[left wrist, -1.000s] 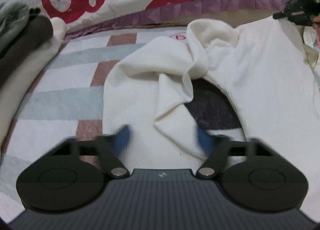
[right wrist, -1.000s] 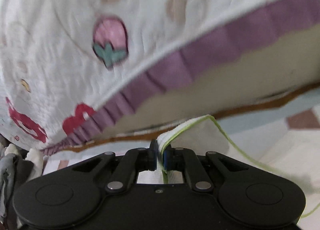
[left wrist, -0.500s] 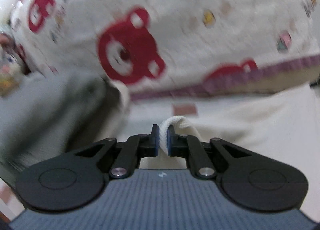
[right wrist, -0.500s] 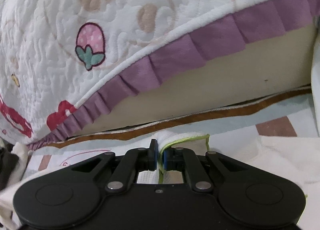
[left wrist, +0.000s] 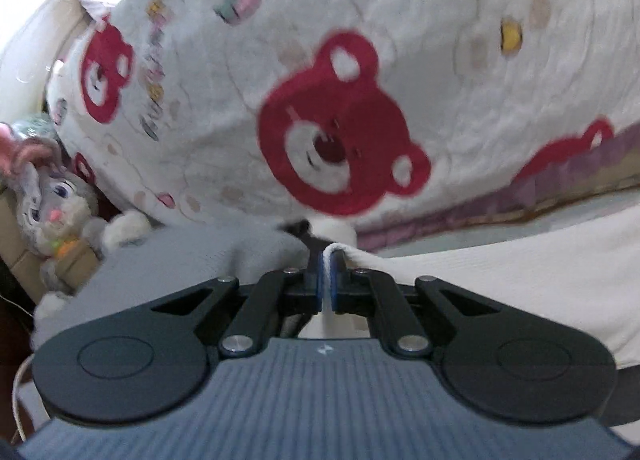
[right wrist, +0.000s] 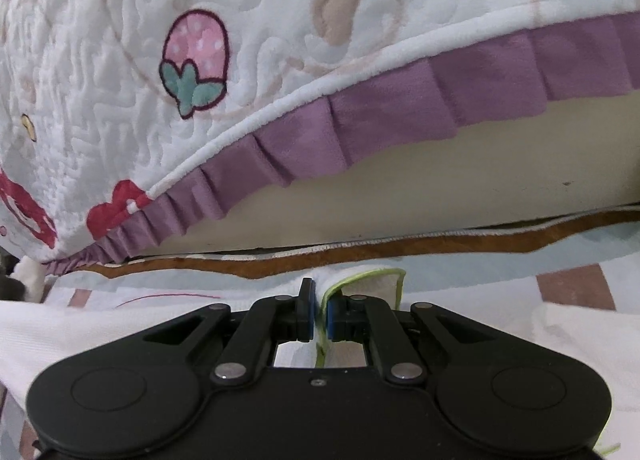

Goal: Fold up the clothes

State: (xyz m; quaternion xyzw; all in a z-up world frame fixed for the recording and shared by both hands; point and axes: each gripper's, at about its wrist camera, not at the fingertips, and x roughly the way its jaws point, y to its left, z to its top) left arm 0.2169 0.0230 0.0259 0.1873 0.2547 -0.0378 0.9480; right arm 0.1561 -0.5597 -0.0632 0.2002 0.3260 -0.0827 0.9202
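now the left gripper is pinched tight on a fold of the cream shirt, which stretches away to the right of its fingers. the right gripper is clenched on a green-trimmed edge of the same shirt, lying below and beside its fingers, just before the bear quilt.

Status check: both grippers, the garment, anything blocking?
Left hand-held gripper shut on cream garment. Right hand-held gripper shut on its green-trimmed edge. Bear-print quilt close ahead; grey clothes pile on the left.
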